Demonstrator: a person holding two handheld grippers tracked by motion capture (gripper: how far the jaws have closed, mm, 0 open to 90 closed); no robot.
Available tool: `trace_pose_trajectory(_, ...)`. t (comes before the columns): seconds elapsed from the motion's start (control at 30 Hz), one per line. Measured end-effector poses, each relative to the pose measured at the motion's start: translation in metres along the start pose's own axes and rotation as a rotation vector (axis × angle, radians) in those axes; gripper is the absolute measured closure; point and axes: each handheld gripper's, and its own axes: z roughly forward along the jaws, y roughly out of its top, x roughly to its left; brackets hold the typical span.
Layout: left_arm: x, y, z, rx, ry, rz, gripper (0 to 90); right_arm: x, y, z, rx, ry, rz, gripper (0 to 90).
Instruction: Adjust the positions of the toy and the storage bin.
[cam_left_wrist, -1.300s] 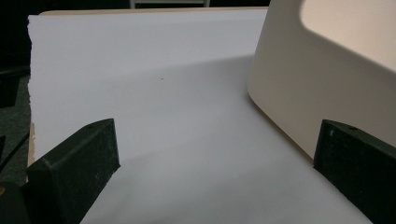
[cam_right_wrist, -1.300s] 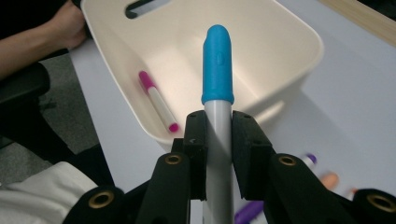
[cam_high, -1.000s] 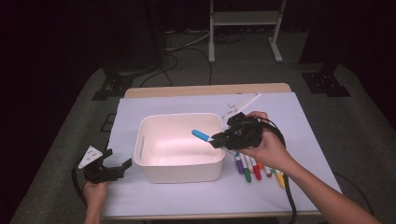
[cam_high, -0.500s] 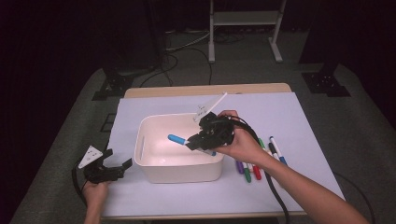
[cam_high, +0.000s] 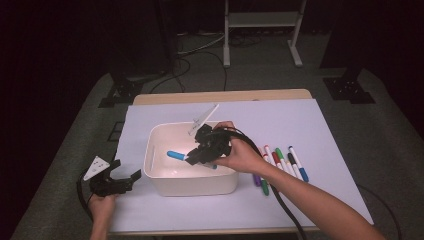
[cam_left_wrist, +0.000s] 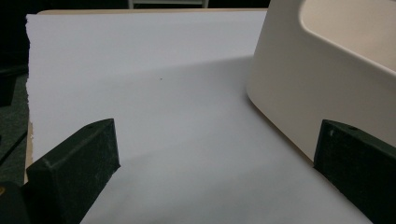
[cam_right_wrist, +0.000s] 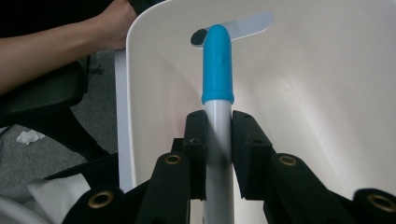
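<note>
My right gripper (cam_high: 192, 156) clamps a blue-capped marker (cam_high: 176, 155), its cap ahead of the jaws and inside the white bin (cam_high: 190, 186) — not yet released. Behind that gripper, the other markers (cam_high: 280, 162) await transfer. My left gripper (cam_high: 125, 180) stands wide, empty.

Quick count: one white bin (cam_high: 165, 185), one blue-capped marker (cam_high: 176, 155) over it, and six more markers (cam_high: 282, 162) lying on the paper to its right, as far as I can tell from the caps. Two grippers, left gripper (cam_high: 125, 180) and right gripper (cam_high: 192, 157), and one white paper sheet (cam_high: 330, 130) on one table (cam_high: 220, 96).
</note>
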Motion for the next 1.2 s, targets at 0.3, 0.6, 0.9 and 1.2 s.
trace_pose_trajectory(0.3, 0.001, 0.000, 0.000, -0.002, -0.004, -0.005, 0.0, -0.004, 0.007, 0.024, 0.046, 0.025, -0.019, 75.5)
trace_pose_trajectory(0.6, 0.001, 0.000, 0.000, -0.003, -0.004, -0.006, 0.0, -0.003, 0.009, 0.041, 0.094, 0.027, -0.034, 75.5)
trace_pose_trajectory(0.9, 0.001, 0.000, 0.000, -0.004, -0.004, -0.007, 0.0, -0.002, 0.009, 0.051, 0.137, 0.032, -0.043, 75.3)
trace_pose_trajectory(1.2, 0.001, 0.000, -0.001, -0.010, -0.004, -0.012, 0.0, 0.001, 0.009, 0.057, 0.169, 0.034, -0.054, 74.9)
